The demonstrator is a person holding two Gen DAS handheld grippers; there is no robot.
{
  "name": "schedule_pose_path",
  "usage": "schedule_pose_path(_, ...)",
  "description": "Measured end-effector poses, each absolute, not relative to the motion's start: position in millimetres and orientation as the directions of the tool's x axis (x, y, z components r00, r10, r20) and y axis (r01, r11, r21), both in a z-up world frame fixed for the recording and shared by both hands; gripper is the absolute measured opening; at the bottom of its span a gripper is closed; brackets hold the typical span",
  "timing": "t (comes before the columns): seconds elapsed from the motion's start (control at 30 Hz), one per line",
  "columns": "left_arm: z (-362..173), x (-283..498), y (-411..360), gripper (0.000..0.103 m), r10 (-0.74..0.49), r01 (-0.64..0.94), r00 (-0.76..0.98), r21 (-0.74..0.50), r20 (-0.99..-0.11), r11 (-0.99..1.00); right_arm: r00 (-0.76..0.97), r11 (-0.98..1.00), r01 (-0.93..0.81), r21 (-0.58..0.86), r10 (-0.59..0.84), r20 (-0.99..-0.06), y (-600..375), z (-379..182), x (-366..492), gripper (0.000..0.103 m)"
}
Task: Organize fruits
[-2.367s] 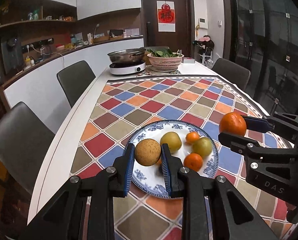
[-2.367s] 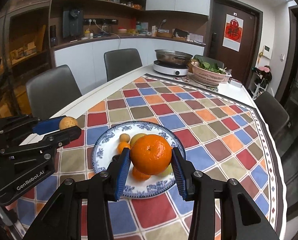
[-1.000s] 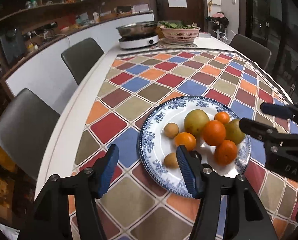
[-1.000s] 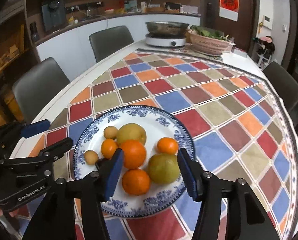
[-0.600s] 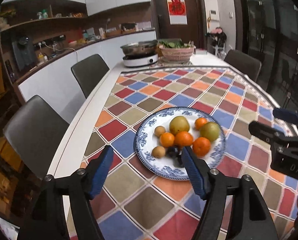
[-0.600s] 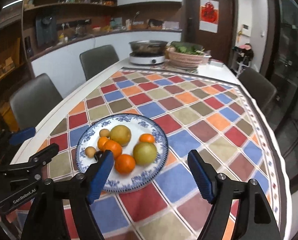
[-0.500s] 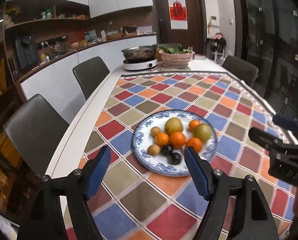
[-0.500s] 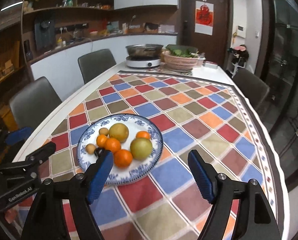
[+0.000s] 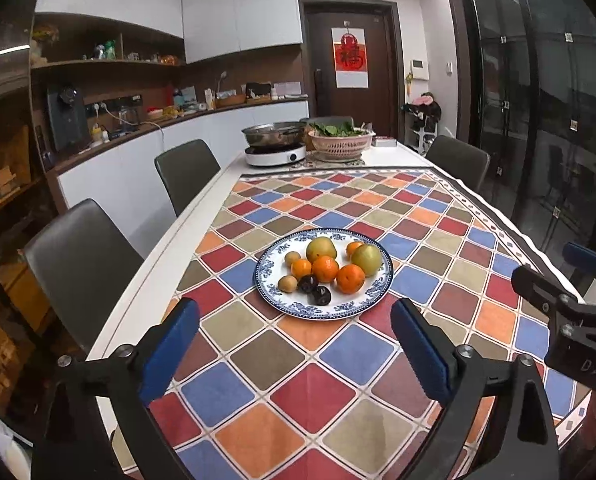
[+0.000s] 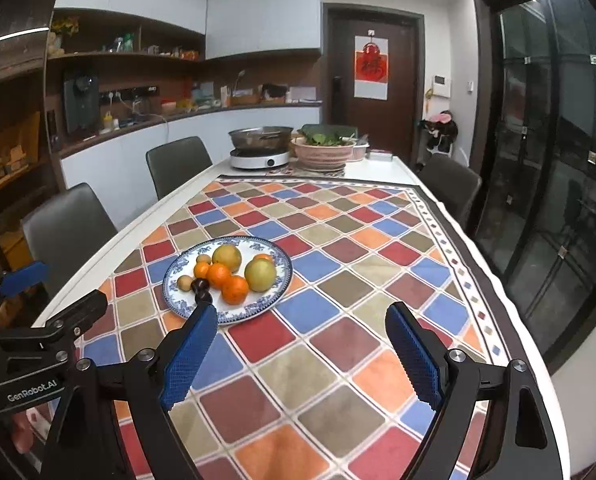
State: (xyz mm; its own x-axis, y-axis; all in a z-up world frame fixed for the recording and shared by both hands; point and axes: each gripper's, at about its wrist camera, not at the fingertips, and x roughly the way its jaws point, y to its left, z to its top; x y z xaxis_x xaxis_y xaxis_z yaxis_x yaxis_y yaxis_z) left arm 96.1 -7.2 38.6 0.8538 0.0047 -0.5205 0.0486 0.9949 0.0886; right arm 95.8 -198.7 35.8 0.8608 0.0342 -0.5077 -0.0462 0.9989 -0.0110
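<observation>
Tablecloth [image 9: 338, 364] in red, blue, orange and olive diamonds is covering most of the long white table [image 9: 165, 248], and dark chairs [image 9: 77, 256] are standing along the table's 9 o'clock edge in the left wrist view. At 12 o'clock, at the far end, a metal pot on a white cooker [image 9: 275, 148] is sitting just beside a pink basket of greens [image 9: 342, 144].

The blue-and-white plate [image 9: 372, 292] is lying on the cloth at the middle of the left wrist view, and toward 10 o'clock of centre in the right wrist view. The fruits are all sitting on it, bunched together: two yellow-green pears [image 9: 321, 249], four oranges [image 9: 325, 269], two small tan fruits [image 9: 287, 283] and two dark plums [image 9: 321, 295], the plums at the plate's 6 o'clock side.

The left gripper [image 9: 293, 352] is hanging above the cloth, apart from the plate, its blue pads [image 9: 169, 354] standing wide with nothing between them; its jaws have just been opening. The right gripper [image 10: 302, 356] is likewise spread and empty, jaws just been opening too, with the plate beyond its left pad at 11 o'clock.
</observation>
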Motion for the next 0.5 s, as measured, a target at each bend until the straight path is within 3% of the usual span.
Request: schedule_pose_path(0.5, 36.2, 53.9, -10.0, 0.103, -0.01, 0.044, 0.884, 0.063, -0.468, 0.997, 0.876, 1.0, -0.013, 0.025, 0.024, -0.481, -208.6, 23.6, 48.1, 0.086)
